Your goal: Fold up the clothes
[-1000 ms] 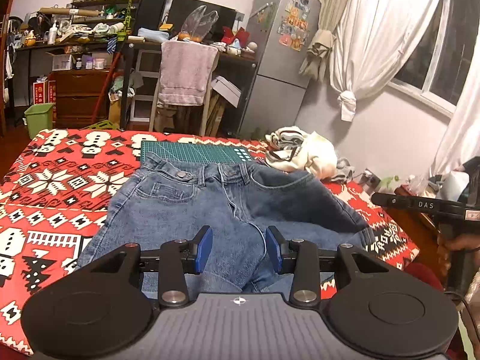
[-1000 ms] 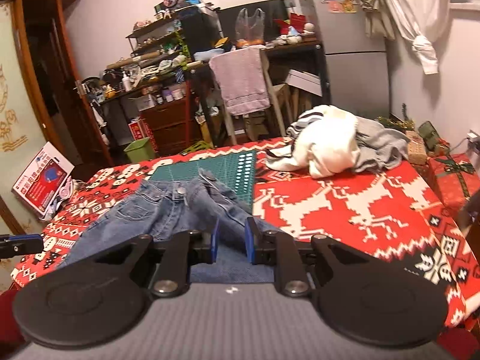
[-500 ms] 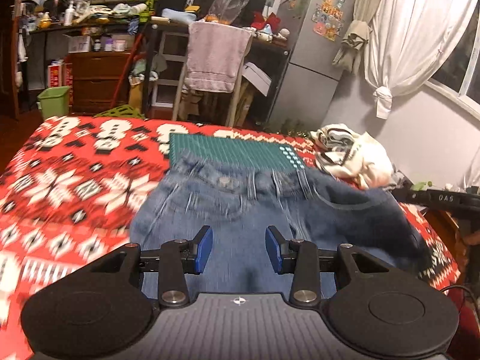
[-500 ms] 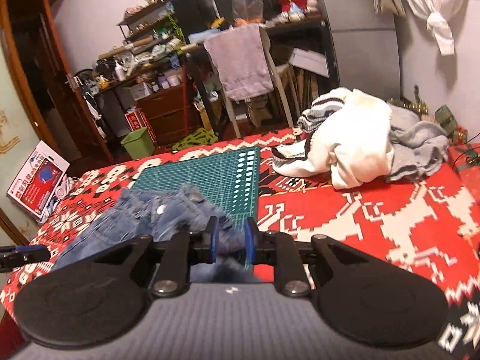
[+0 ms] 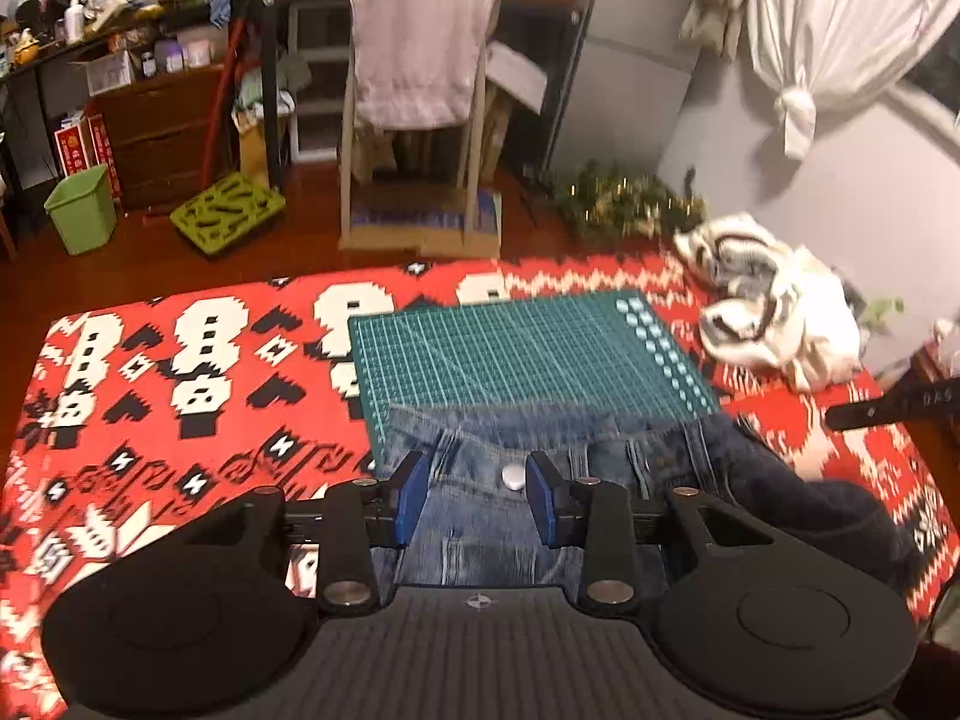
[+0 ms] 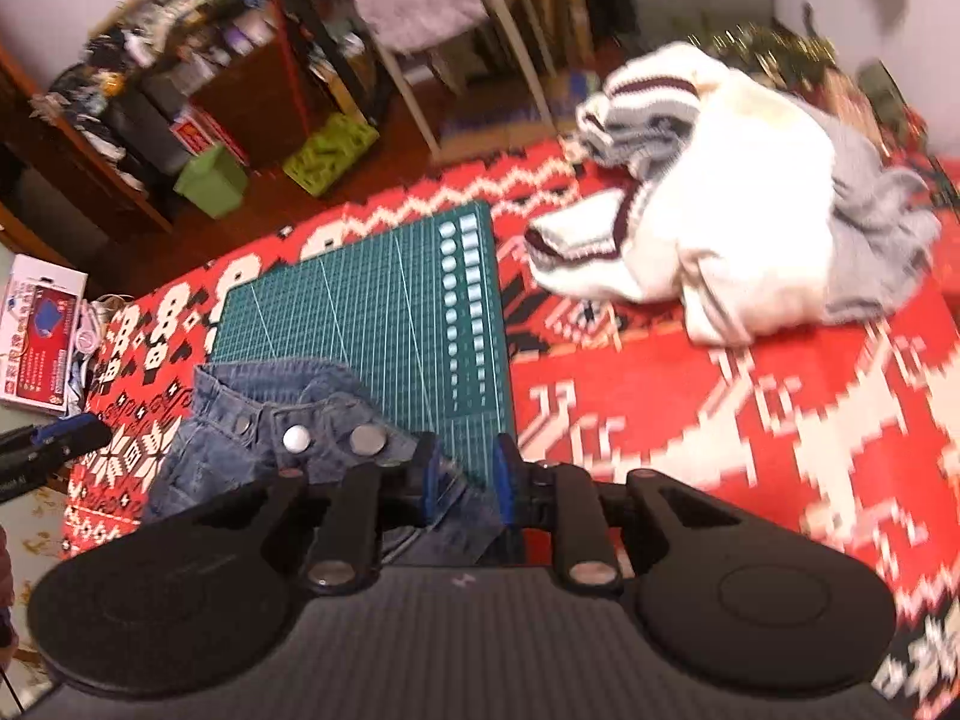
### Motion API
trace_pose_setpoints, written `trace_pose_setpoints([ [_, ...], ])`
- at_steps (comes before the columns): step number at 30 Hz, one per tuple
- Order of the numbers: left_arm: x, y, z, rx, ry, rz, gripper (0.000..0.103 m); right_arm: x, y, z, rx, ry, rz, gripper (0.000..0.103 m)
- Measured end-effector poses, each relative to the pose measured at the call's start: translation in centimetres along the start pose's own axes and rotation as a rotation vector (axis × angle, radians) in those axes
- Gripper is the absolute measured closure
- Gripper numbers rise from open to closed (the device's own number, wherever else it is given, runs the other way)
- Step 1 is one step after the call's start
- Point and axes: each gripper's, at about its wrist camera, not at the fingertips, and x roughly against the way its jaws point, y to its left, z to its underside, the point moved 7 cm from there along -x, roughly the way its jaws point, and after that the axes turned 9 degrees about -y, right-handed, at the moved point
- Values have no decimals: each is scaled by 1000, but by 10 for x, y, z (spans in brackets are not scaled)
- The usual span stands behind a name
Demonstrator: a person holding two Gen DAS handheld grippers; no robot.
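Blue jeans (image 5: pixel 510 516) lie on the red patterned cloth (image 5: pixel 150 420), their buttoned waistband at the near edge of a green cutting mat (image 5: pixel 522 348). My left gripper (image 5: pixel 478 501) hovers open over the waistband button, its blue pads wide apart on either side. In the right wrist view the jeans (image 6: pixel 252 432) are bunched at the left, with a fold of denim rising between the pads of my right gripper (image 6: pixel 467 480), which is shut on it. The right gripper's side shows as a black bar (image 5: pixel 870 408) in the left wrist view.
A heap of white and grey clothes (image 6: pixel 732 228) sits at the far right of the cloth. Beyond the table's far edge stand a chair with a towel (image 5: pixel 420 60), a green bin (image 5: pixel 81 210) and cluttered shelves. A white curtain (image 5: pixel 840 30) hangs right.
Both grippers have risen and tilted down over the table. The jeans have bunched up, with the waistband drawn back to the mat's near edge. The left jaws stayed wide, the right stayed narrow on the denim.
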Motion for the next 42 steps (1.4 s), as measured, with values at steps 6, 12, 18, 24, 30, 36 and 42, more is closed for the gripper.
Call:
trace_pose_setpoints([
  [6, 14, 3, 3, -9, 56, -16, 67, 6, -12, 14, -217, 64, 55, 79],
  [12, -5, 24, 17, 56, 80, -50, 67, -23, -26, 36, -313, 102, 66, 77],
  [18, -28, 33, 29, 60, 119, -58, 61, -48, -27, 53, -339, 149, 94, 70],
  [24, -50, 39, 42, 89, 167, -55, 60, -63, -22, 68, -311, 189, 107, 68],
  [30, -68, 42, 49, 86, 196, -60, 60, -71, -3, 72, -136, 192, 152, 70],
  [36, -79, 44, 50, 73, 207, -42, 61, -68, -1, 71, -114, 174, 163, 87],
  [42, -87, 48, 54, 86, 230, -52, 78, -64, -1, 67, -62, 161, 161, 95],
])
